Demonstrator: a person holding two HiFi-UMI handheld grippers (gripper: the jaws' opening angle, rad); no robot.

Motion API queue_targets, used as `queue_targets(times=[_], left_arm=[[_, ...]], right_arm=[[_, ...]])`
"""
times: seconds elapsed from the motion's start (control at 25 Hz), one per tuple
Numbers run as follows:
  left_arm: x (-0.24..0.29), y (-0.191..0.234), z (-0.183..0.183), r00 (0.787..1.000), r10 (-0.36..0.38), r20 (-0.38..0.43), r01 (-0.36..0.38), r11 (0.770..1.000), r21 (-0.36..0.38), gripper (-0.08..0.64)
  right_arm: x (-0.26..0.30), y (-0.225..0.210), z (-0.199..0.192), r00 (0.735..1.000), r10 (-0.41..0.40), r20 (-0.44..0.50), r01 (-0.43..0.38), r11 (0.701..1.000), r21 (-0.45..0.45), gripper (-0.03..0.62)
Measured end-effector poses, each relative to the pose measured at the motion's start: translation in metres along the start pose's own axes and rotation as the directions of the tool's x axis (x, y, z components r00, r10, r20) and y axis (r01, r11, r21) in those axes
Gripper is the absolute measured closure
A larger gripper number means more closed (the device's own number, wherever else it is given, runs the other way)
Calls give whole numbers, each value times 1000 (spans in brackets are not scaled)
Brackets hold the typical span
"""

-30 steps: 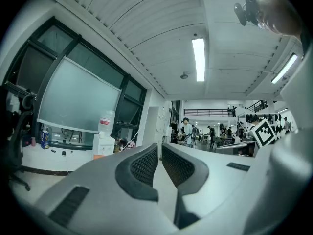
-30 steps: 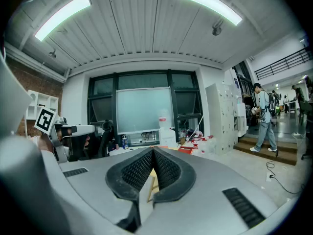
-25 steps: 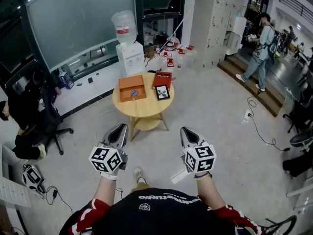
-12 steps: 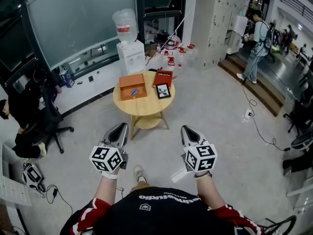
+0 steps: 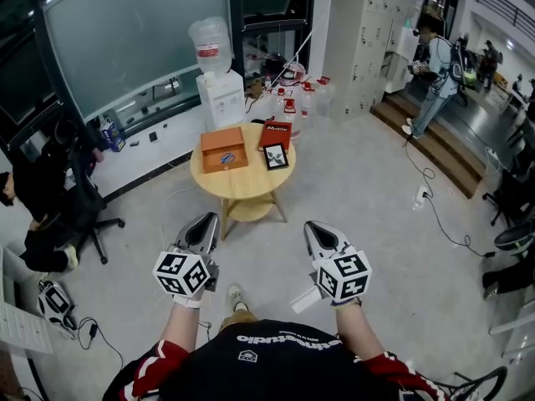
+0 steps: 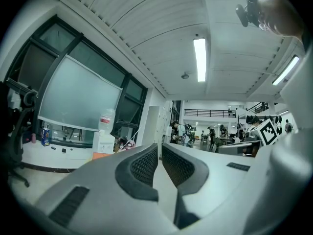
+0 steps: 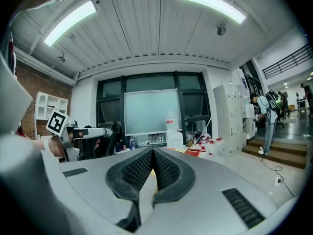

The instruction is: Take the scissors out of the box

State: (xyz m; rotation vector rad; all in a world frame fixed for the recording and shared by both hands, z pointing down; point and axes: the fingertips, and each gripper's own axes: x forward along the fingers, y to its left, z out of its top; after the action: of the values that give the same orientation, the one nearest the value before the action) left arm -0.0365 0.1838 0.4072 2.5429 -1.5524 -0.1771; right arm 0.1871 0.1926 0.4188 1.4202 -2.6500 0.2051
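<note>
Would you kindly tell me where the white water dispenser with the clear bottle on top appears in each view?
Head view: white water dispenser, upper middle, beyond the round wooden table.
Left gripper view: left of centre, just below mid-height, small.
Right gripper view: near the centre, small.
Shared landmark: the large pale glass panel behind it.

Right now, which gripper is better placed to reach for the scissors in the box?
Probably left: the left gripper lines up with the orange box; the right gripper sits further across. Both are far from the table.
</note>
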Motion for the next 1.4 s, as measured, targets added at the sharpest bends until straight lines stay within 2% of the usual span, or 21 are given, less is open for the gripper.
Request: queue_targets(times=[0.44,1.08,1.4], left_arm=[[-6,-4,2,1000,14,-11,-13,1000,6,518],[25,-3,-6,999,-11,-34,11,1000,10,518],[37,10,-10,999,-7,-38,7,1000,0,518]], right_arm=[[-5,8,2,999,47,-8,-47,999,10,565],[-3,-19,-6,999,-37,8,37,999,14,565],[10,-25,-4,999,-46,3,46,999,7,565]])
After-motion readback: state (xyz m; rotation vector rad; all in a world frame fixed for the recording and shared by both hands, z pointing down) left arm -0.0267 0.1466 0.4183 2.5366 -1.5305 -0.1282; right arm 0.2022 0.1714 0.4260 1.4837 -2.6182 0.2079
